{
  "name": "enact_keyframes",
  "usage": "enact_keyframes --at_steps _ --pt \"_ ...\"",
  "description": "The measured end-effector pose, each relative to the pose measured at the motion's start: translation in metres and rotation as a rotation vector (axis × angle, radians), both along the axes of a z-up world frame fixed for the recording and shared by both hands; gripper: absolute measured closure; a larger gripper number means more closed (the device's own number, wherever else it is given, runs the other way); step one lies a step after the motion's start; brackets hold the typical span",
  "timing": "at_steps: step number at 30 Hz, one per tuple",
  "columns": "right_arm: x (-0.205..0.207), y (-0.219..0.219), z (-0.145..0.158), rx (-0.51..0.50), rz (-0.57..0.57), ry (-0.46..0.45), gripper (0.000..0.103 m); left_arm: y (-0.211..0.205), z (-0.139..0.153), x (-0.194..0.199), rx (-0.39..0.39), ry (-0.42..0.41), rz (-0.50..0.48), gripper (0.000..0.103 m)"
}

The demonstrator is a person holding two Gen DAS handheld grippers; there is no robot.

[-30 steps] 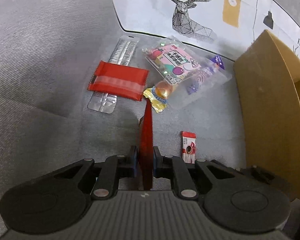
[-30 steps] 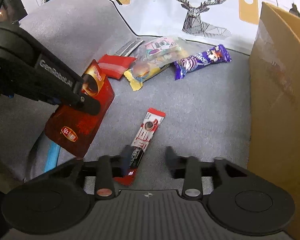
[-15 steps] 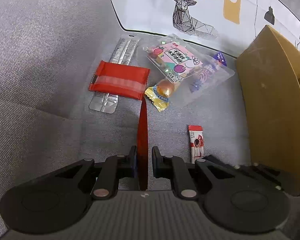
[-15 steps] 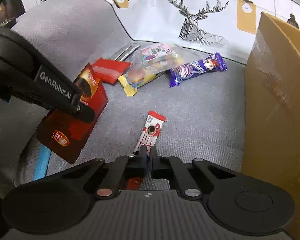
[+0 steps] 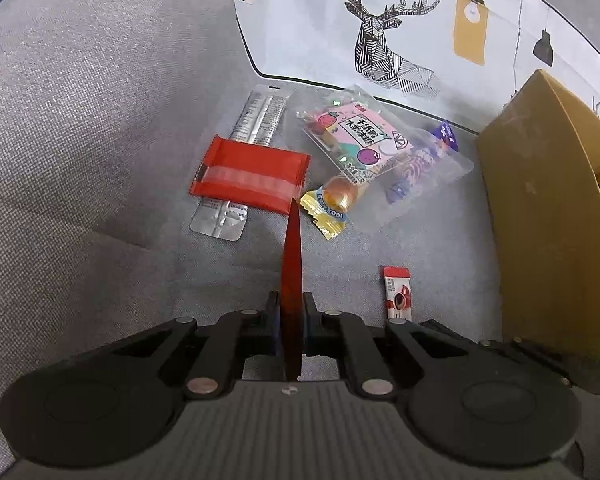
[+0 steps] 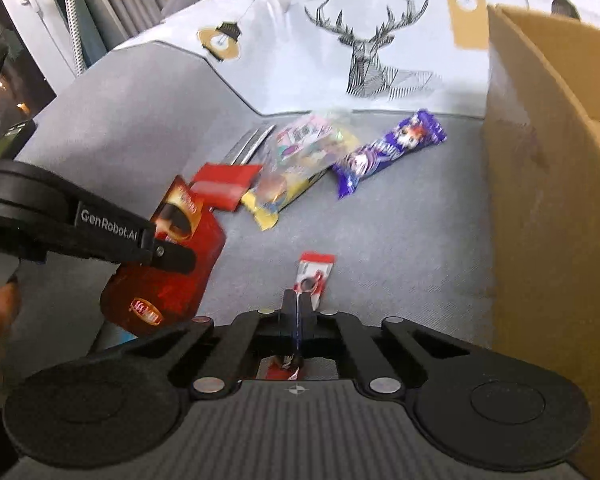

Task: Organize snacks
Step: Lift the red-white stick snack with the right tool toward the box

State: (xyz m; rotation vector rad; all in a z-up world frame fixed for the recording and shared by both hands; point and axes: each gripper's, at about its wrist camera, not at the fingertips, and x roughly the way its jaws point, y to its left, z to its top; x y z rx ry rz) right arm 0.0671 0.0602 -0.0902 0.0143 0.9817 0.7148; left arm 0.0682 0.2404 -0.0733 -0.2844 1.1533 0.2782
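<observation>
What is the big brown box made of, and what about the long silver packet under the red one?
The brown box looks like cardboard: matte tan, with a thin raw edge on its flap. The silver packet looks like shiny foil or foil-coated plastic: it glints, carries fine print, and has flat sealed ends. The red packet lying across it looks like glossy plastic film.

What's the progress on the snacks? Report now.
Nothing visibly packed: the cardboard box interior is hidden. In hand: left hand-held gripper, closing, pinches a red packet; right hand-held gripper is shut on a red-and-white stick sachet. Left: purple bar, clear candy bag, red wrapper, silver strip.
</observation>
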Motion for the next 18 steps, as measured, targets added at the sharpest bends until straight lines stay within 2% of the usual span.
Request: enact_keyframes --at_steps 1,3,5,10,13,14,15,16,18 --pt "0.000 0.002 -0.002 -0.011 0.004 0.000 0.096 0.000 0.000 0.000 -0.001 0.001 -0.002 0.094" --pt "-0.001 0.005 -0.004 -0.010 0.005 0.004 0.072 -0.001 -0.001 0.000 0.002 0.003 -0.006 0.094" --pt "-0.002 0.010 -0.006 -0.020 0.006 -0.005 0.060 -0.002 -0.002 0.000 0.004 0.004 -0.008 0.094" --pt "-0.005 0.023 -0.014 -0.038 0.031 0.000 0.060 -0.004 -0.002 0.000 0.014 0.008 -0.018 0.094" --pt "-0.013 0.035 -0.016 -0.106 0.074 -0.055 0.060 -0.004 -0.003 0.001 0.016 0.008 -0.020 0.094" --pt "-0.015 0.037 -0.016 -0.133 0.081 -0.084 0.067 -0.003 -0.002 0.002 0.018 0.007 -0.019 0.094" --pt "-0.016 0.037 -0.015 -0.154 0.079 -0.106 0.083 -0.002 -0.002 0.002 0.021 0.005 -0.016 0.094" --pt "-0.015 0.036 -0.015 -0.162 0.075 -0.115 0.089 -0.002 -0.001 0.002 0.023 0.001 -0.012 0.094" --pt "-0.010 0.029 -0.015 -0.138 0.050 -0.090 0.092 -0.001 0.001 0.001 0.024 -0.009 -0.003 0.094"
